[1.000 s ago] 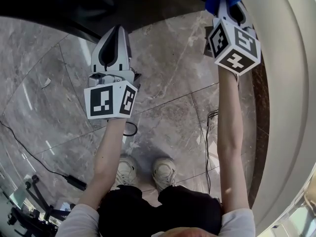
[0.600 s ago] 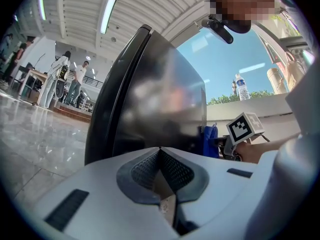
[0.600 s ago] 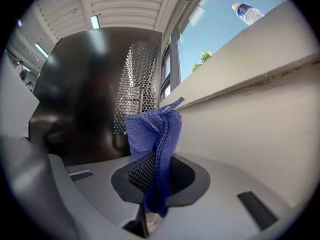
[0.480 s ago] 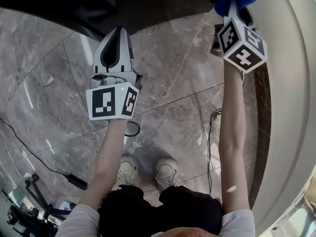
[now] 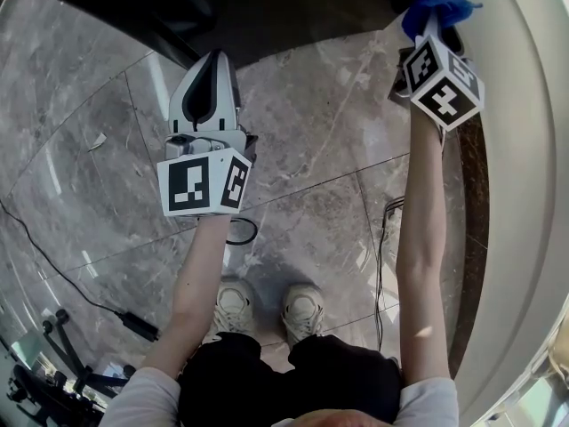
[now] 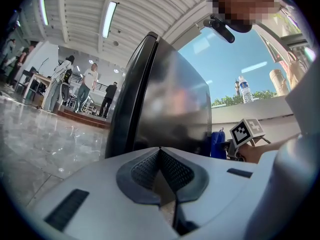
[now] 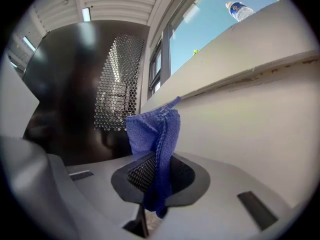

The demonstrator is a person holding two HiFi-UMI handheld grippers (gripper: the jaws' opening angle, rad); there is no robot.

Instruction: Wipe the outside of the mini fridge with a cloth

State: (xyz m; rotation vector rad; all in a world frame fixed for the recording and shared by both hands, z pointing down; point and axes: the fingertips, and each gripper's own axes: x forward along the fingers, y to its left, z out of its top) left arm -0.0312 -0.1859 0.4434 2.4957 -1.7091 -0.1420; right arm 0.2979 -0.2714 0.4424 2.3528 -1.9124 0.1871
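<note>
Beside the pale wall [image 7: 240, 114], the right claw [image 7: 156, 178] is clamped on the blue cloth [image 7: 156, 129], near the black mini fridge [image 7: 65, 94] and its perforated panel [image 7: 117, 84]. The left claw [image 6: 160, 168] is closed and empty, facing the fridge.

One fridge [image 6: 165, 99], one cloth [image 7: 155, 129], two grippers [image 5: 211, 60] [image 5: 431, 27]

my left gripper [image 6: 160, 154] is held forward, fingers [image 6: 142, 171] pressed together; my right gripper [image 7: 152, 176], arm outstretched, pinches the cloth [image 7: 155, 134].
</note>
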